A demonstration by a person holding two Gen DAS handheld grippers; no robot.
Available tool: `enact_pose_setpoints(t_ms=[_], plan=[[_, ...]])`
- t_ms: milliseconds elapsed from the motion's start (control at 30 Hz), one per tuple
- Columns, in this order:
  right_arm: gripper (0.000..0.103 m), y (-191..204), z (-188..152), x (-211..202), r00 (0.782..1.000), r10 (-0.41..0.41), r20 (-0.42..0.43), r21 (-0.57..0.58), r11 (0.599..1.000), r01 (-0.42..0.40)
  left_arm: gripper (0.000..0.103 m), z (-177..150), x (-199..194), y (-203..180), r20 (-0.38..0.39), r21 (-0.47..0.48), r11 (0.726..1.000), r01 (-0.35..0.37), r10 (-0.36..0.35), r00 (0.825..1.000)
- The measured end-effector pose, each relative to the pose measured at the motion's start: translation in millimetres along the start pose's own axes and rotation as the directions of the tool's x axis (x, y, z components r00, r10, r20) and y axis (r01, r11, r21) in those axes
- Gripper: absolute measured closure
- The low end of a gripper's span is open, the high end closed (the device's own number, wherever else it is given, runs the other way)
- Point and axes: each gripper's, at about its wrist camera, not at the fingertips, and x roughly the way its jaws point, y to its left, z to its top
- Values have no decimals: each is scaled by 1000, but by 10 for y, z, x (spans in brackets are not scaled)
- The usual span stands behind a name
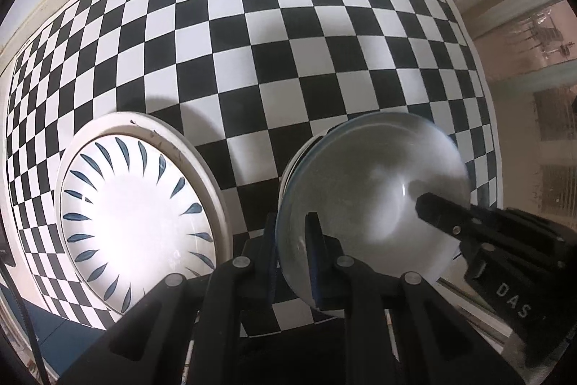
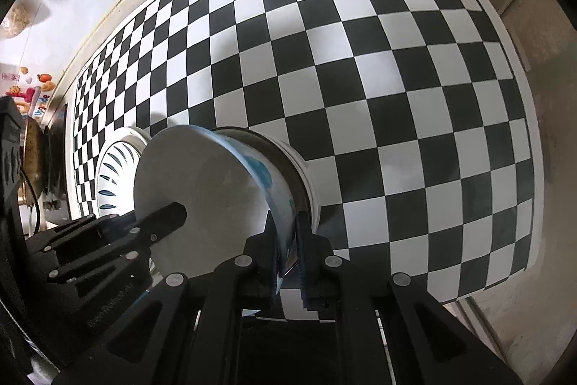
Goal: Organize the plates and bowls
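Black-and-white checkered cloth (image 1: 288,42) covers the table, and on it, toward the left, lies a large white plate (image 1: 144,211) with blue leaf marks around its well, seemingly set on a wider pale plate whose rim shows around it. Next in size is the white bowl (image 1: 375,190), tipped on edge and lifted just right of the plates; the right wrist view shows its blue-patterned outside (image 2: 263,172) nested against what looks like a second, darker bowl (image 2: 288,161) behind it, though where one ends and the other begins is hard to tell. The left gripper (image 1: 292,240) has its fingers clenched on the bowl's near rim, one finger inside and one outside. The right gripper (image 2: 286,240) likewise pinches the rim on the opposite side, and each gripper's tip shows in the other's camera, reaching over the bowl's hollow. The step in hand appears to be carrying the bowl, shared between both hands, toward a stacking spot. The next move likely calls for levelling it, lowering it onto the plate or clear cloth, and only then releasing both pairs of fingers together so it does not tip.
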Motion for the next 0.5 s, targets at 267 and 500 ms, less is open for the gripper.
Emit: enact_pose_setpoints(t_ms=[267,500], plan=[[92,71,23,-18,1000,-17,15,-13,1000,17,91,-10,32,15,-7,-12,1000,11,-12,1000],[91,23,25,-18,1000,9,6,0,1000,-9,90,3,49,28,-12,-19,1000,15,-15,1000]])
